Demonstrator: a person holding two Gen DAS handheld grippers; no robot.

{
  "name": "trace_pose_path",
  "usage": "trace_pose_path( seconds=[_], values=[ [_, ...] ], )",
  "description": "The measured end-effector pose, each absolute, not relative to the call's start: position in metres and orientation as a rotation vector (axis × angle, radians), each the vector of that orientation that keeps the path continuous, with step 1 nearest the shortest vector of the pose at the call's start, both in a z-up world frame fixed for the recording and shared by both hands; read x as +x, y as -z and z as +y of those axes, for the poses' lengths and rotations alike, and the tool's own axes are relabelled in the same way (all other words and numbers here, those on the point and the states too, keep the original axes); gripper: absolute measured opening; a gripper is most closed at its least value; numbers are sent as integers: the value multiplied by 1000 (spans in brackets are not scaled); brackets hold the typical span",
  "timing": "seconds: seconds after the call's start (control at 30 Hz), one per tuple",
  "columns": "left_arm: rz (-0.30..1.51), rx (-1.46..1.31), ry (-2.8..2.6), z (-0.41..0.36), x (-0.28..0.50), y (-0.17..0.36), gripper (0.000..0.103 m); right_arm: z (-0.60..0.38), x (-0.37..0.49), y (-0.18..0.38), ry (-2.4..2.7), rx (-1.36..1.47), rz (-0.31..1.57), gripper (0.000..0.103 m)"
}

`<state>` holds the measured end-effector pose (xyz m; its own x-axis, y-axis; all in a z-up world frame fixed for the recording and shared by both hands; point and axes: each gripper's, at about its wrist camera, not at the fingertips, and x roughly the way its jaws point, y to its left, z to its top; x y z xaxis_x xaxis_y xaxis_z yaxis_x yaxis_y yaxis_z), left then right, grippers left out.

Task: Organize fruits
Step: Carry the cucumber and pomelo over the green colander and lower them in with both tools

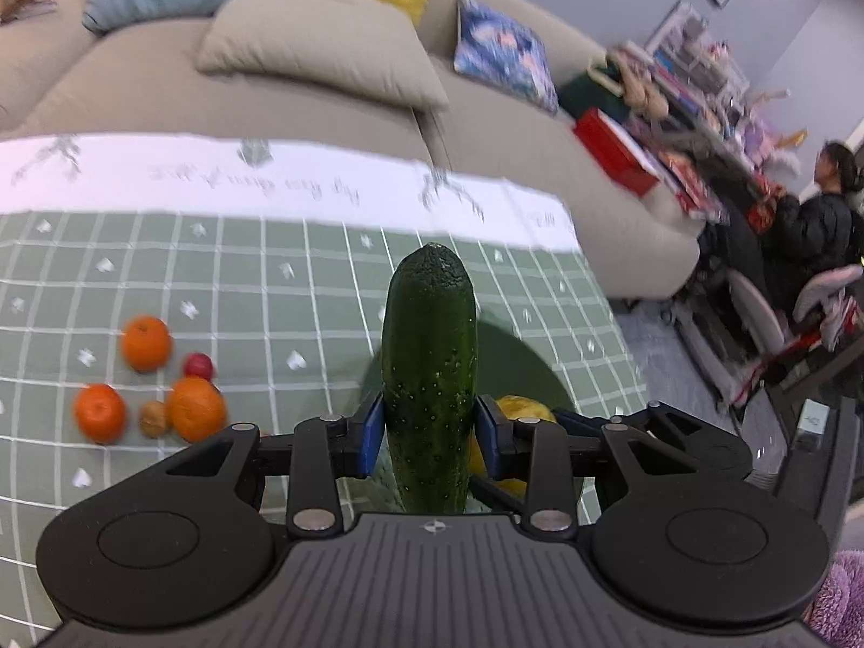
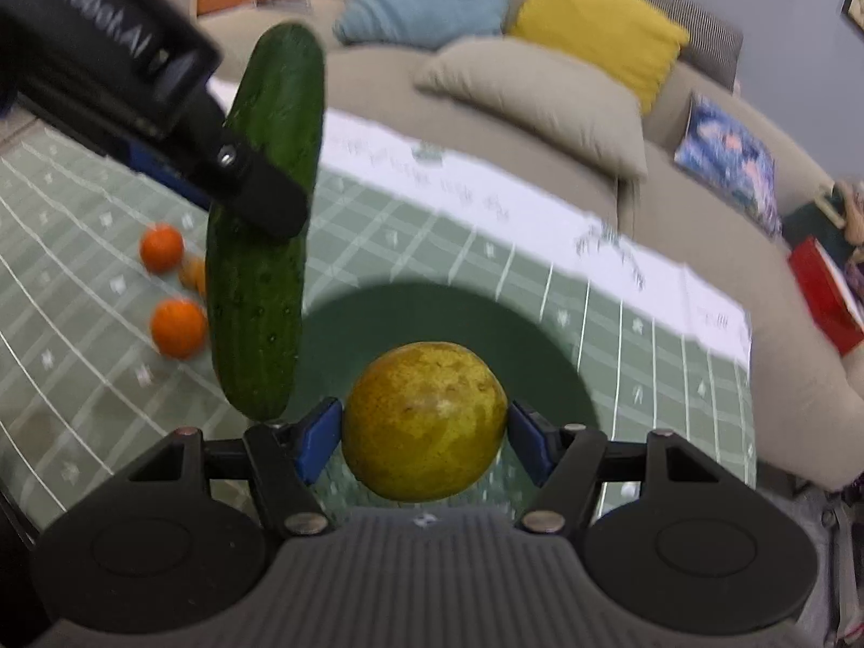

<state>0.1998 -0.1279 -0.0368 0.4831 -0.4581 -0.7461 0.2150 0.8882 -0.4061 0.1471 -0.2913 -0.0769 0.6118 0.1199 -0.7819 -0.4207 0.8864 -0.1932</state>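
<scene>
I am gripping a yellow-green round fruit in my right gripper, blue pads pressing both its sides, above the dark green plate. I am holding a cucumber upright in my left gripper, jaws closed on its middle, near that plate's left rim. Farther left on the checked tablecloth, three oranges, a walnut and a small red fruit are lying loose. Judgement: early stage; nothing visibly plated, both items awaiting placement.
</scene>
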Motion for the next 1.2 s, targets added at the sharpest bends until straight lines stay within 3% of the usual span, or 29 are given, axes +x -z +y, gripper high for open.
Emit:
trace_pose_path(
  seconds=[0.53,1.2],
  values=[
    [1199,-245,379,-116,183,76,40,-269,119,103,-495,-297,1101,64],
    [1312,-191,338,-129,207,117,39,-261,166,130,-423,-458,1091,64]
  ],
)
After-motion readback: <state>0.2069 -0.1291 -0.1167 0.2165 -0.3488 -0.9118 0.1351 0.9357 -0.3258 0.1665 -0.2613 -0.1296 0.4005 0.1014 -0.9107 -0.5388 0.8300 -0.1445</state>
